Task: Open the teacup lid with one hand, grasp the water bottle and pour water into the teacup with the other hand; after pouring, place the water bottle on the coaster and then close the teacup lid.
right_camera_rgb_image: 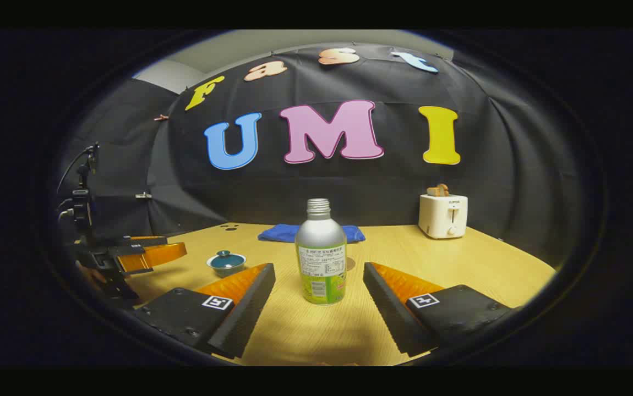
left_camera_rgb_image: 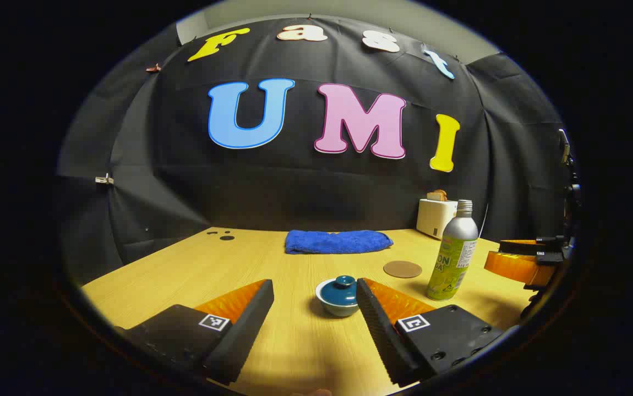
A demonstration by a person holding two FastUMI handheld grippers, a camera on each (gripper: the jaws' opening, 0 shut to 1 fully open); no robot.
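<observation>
Teacup [left_camera_rgb_image: 340, 300]: right side hidden behind a gripper finger [left_camera_rgb_image: 374, 308], lower centre of the left gripper view. Coaster [right_camera_rgb_image: 350, 264]: mostly hidden behind the water bottle [right_camera_rgb_image: 321, 258], centre of the right gripper view, a sliver at the bottle's right edge. Label print on the bottle and item atop the toaster [right_camera_rgb_image: 443, 215], right of centre: too small to tell.

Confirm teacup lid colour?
Dark teal lid on the white-rimmed teacup; clearest in the left gripper view.
</observation>
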